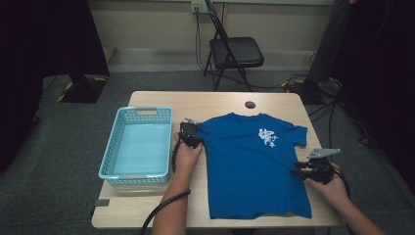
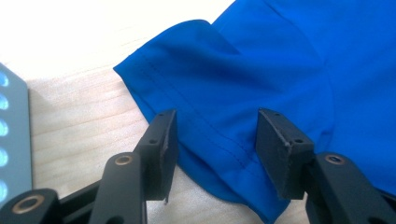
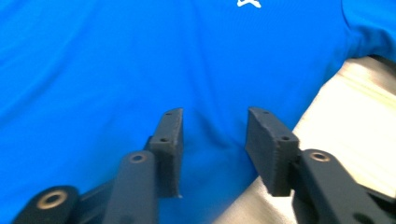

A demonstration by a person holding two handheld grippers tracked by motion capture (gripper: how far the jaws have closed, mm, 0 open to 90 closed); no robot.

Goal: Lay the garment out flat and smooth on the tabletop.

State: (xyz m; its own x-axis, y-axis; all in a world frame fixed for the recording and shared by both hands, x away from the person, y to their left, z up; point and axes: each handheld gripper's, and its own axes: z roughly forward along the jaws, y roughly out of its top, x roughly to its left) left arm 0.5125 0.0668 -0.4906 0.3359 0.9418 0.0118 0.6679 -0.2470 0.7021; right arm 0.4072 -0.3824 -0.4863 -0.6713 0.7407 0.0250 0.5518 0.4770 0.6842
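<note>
1. The desk (image 1: 161, 205) has bare wood in front of and behind the shirt, so we have room to fold.
2. The blue T-shirt (image 1: 244, 166) lies flat mid-desk, right of the blue basket (image 1: 113, 161). We think it is soft, light, floppy.
3. We would pinch its sleeve hems.
4. Left tool (image 2: 212, 140) and right tool (image 3: 212, 144) are both apart, holding nothing.

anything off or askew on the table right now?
Nothing stands out. The blue T-shirt lies flat and roughly square on the table, slightly rumpled at the sleeve by the left gripper. The basket sits upright beside it.
</note>
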